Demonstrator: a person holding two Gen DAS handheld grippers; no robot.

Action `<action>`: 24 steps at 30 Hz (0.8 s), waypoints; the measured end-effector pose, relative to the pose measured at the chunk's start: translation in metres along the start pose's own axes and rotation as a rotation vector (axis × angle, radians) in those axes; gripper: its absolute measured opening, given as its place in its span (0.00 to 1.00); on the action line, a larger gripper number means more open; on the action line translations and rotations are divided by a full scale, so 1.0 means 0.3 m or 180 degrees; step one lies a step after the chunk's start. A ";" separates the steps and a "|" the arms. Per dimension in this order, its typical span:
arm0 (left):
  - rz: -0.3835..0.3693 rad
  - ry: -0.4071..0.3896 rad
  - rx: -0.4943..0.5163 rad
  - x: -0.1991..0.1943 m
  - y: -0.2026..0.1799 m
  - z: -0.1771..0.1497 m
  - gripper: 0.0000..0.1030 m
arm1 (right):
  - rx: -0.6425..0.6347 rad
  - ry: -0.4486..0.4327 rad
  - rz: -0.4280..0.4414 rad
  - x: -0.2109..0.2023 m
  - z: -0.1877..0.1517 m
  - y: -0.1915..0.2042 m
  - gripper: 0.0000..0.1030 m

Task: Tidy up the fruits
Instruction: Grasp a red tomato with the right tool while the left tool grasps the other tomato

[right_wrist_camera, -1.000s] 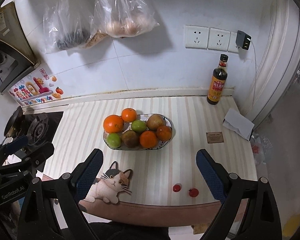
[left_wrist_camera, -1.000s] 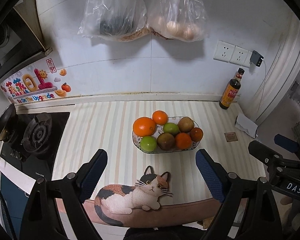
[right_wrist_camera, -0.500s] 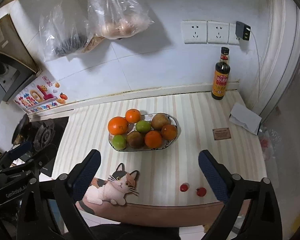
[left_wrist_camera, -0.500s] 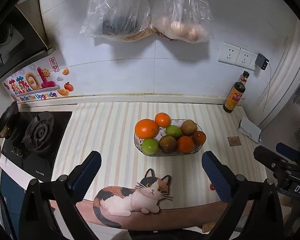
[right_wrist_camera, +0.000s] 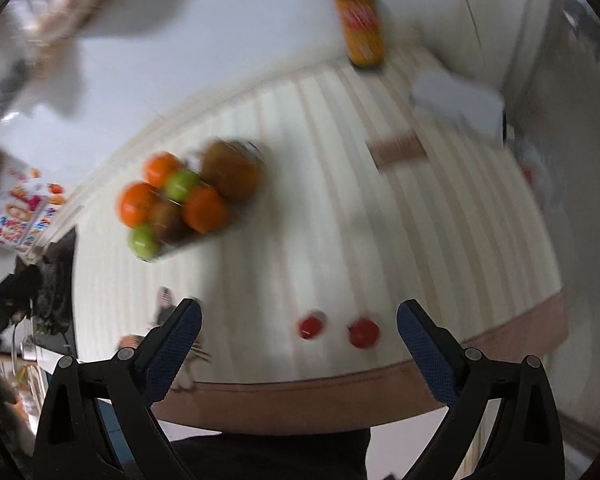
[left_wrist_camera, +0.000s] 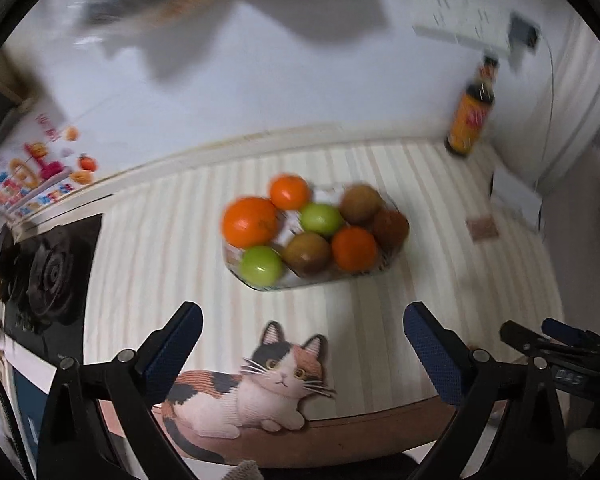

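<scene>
Both my grippers hang wide open over the striped counter (left_wrist_camera: pixel 148 264), nothing between their jaws.

Fruit bowl (left_wrist_camera: pixel 384 266) sits mid-frame; my left gripper (left_wrist_camera: pixel 302 346) is lower centre above a cat sticker (left_wrist_camera: pixel 256 388). Two small red fruits (right_wrist_camera: pixel 311 326) lie between the blue pads of my right gripper (right_wrist_camera: pixel 298 340), low in its view.

Left wrist view: looks steeply down and forward over the striped counter (left_wrist_camera: pixel 152 248), wall at top, fruit bowl (left_wrist_camera: pixel 384 266) mid-frame. Right wrist view: same downward pitch, frame rolled, set further right, counter's front edge close below. Both blurred. Shared: bowl, sauce bottle (left_wrist_camera: pixel 470 120), stove (left_wrist_camera: pixel 48 272), wall sticker (left_wrist_camera: pixel 32 184).
</scene>
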State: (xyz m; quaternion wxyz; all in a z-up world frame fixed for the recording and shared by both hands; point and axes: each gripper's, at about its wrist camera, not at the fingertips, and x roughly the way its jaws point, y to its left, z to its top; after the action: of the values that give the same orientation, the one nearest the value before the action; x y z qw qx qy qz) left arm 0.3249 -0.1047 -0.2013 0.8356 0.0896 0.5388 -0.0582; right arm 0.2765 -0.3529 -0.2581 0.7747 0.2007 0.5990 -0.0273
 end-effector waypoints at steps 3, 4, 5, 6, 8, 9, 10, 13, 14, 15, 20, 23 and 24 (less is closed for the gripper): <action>-0.0020 0.0242 0.0221 0.105 -0.089 -0.009 1.00 | 0.0135 0.0185 -0.0079 0.146 -0.038 -0.101 0.72; 0.0002 0.0304 0.0286 0.136 -0.114 -0.011 1.00 | 0.0179 0.0284 -0.0091 0.199 -0.053 -0.131 0.68; 0.0008 0.0377 0.0351 0.169 -0.139 -0.017 1.00 | 0.0239 0.0372 -0.0079 0.244 -0.068 -0.158 0.66; -0.0007 0.0509 0.0431 0.219 -0.172 -0.025 1.00 | 0.0326 0.0443 -0.0042 0.291 -0.083 -0.189 0.64; -0.0037 0.0677 0.0523 0.285 -0.216 -0.040 1.00 | 0.0380 0.0474 0.0038 0.339 -0.100 -0.213 0.54; -0.0061 0.0752 0.0553 0.314 -0.235 -0.047 1.00 | 0.0354 0.0479 0.0045 0.360 -0.107 -0.217 0.49; -0.0073 0.0809 0.0578 0.336 -0.249 -0.052 1.00 | 0.0326 0.0478 0.0062 0.373 -0.113 -0.215 0.48; -0.0083 0.1063 0.0723 0.417 -0.310 -0.079 1.00 | 0.0196 0.0435 0.0030 0.399 -0.132 -0.207 0.35; -0.0136 0.1130 0.0792 0.437 -0.338 -0.092 1.00 | 0.0208 0.0398 0.0054 0.393 -0.133 -0.208 0.35; -0.0169 0.1167 0.0854 0.452 -0.364 -0.103 1.00 | 0.0230 0.0360 0.0050 0.385 -0.139 -0.217 0.34; -0.0379 0.1265 0.1244 0.504 -0.507 -0.156 0.99 | 0.0470 0.0207 0.0044 0.325 -0.159 -0.308 0.35; -0.0467 0.1291 0.1386 0.523 -0.566 -0.180 0.83 | 0.0550 0.0151 0.0019 0.296 -0.163 -0.351 0.35; -0.0488 0.1331 0.1424 0.536 -0.587 -0.192 0.79 | 0.0569 0.0137 0.0008 0.291 -0.163 -0.363 0.35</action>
State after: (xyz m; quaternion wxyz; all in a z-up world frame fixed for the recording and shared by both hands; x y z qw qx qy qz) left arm 0.3059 -0.2646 -0.3865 0.6594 0.2404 0.6780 -0.2185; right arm 0.2255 -0.4188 -0.3801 0.7407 0.2703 0.6104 -0.0754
